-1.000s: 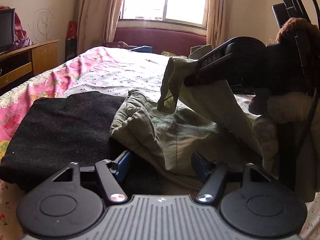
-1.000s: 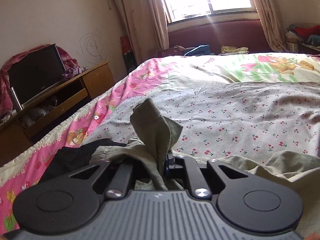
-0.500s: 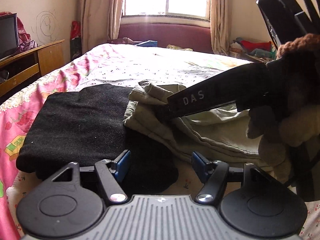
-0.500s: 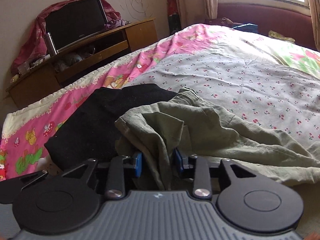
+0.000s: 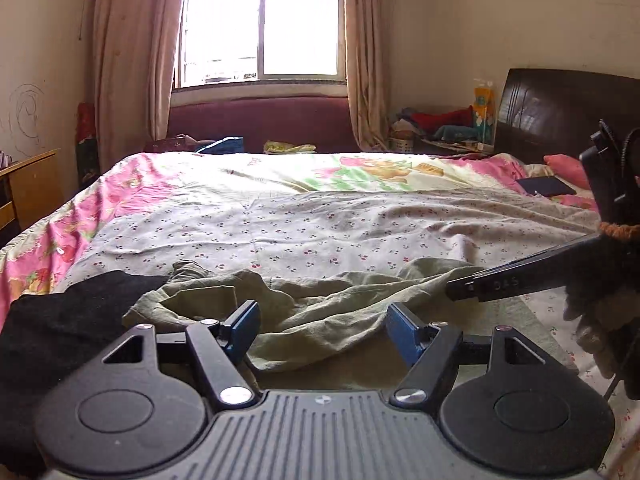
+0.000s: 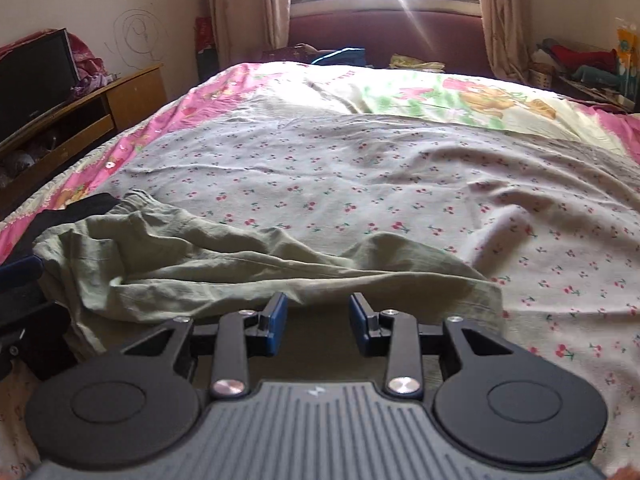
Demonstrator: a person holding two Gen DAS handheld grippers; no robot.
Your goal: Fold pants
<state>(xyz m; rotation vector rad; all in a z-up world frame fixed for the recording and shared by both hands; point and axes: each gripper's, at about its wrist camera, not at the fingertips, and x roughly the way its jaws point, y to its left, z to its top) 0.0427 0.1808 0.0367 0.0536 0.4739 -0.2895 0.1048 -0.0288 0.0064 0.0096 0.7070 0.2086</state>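
The olive-green pants (image 5: 320, 312) lie crumpled in a loose fold on the bed, also in the right wrist view (image 6: 224, 268). My left gripper (image 5: 322, 326) is open and empty, its blue pads just above the near edge of the pants. My right gripper (image 6: 316, 320) is open and empty, jaws apart over the near edge of the pants. In the left wrist view the right gripper's finger (image 5: 520, 278) reaches in from the right to the pants' right end.
A folded black garment (image 5: 60, 328) lies on the bed left of the pants, partly under them. The cherry-print sheet (image 6: 380, 184) stretches beyond. A wooden TV cabinet (image 6: 80, 112) stands off the left side. A dark headboard (image 5: 560, 112) is at the far right.
My right gripper has let go of the pants fold and opened, then drawn back to the right. The pants now lie flatter on the bed. My left gripper stayed open and tilted up.
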